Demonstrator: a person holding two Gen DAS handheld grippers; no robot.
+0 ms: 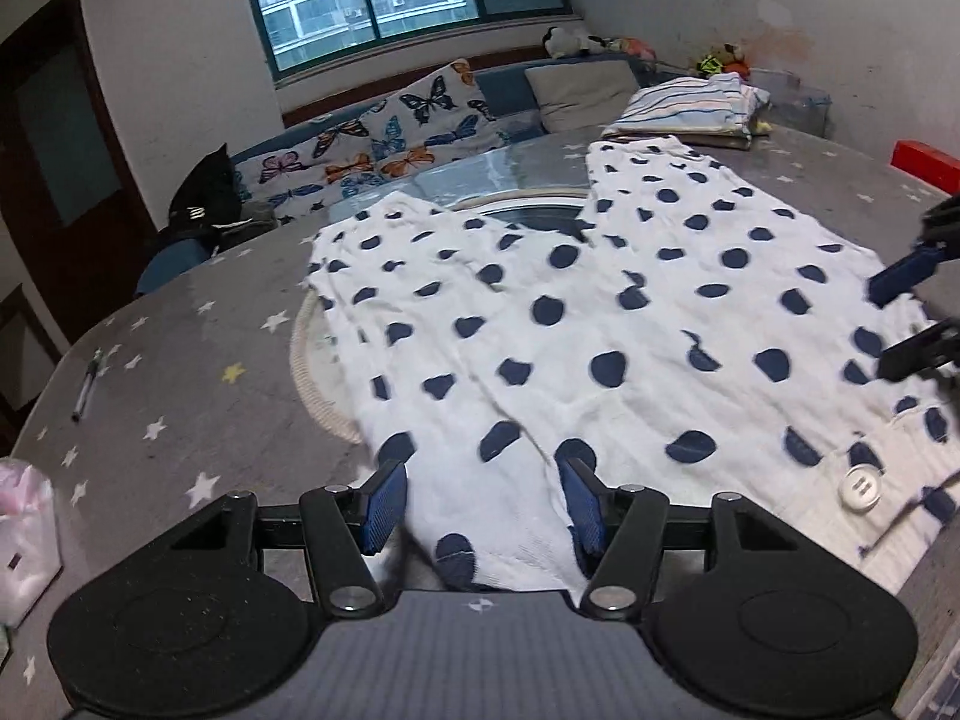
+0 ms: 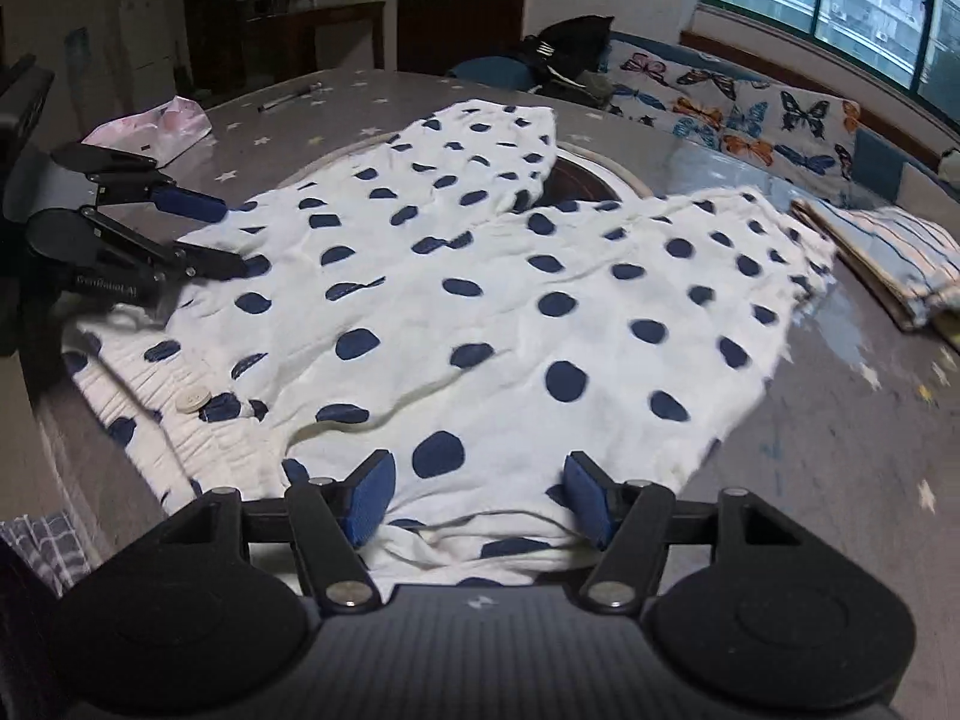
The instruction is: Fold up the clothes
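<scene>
White trousers with dark blue dots (image 1: 600,312) (image 2: 480,300) lie spread flat on the grey star-patterned table (image 1: 180,372) (image 2: 840,420), both legs pointing away. The waistband, with a white button (image 1: 861,489) (image 2: 192,402), lies at the near edge. My left gripper (image 1: 480,474) is open over the waistband's left end, with cloth lying between its blue pads (image 1: 384,498). My right gripper (image 2: 477,468) is open over the other end, and rumpled cloth lies between its pads (image 2: 369,498). Each gripper also shows in the other's view: the right gripper (image 1: 900,318) and the left gripper (image 2: 222,234).
A folded striped stack (image 1: 690,105) (image 2: 900,258) sits at the table's far side. A pen (image 1: 84,390) and a pink-white bag (image 1: 24,534) (image 2: 156,126) lie on the left part. A red box (image 1: 924,165) is at the right. A round inset (image 1: 540,216) lies under the trousers. A butterfly-covered sofa (image 1: 390,132) stands behind.
</scene>
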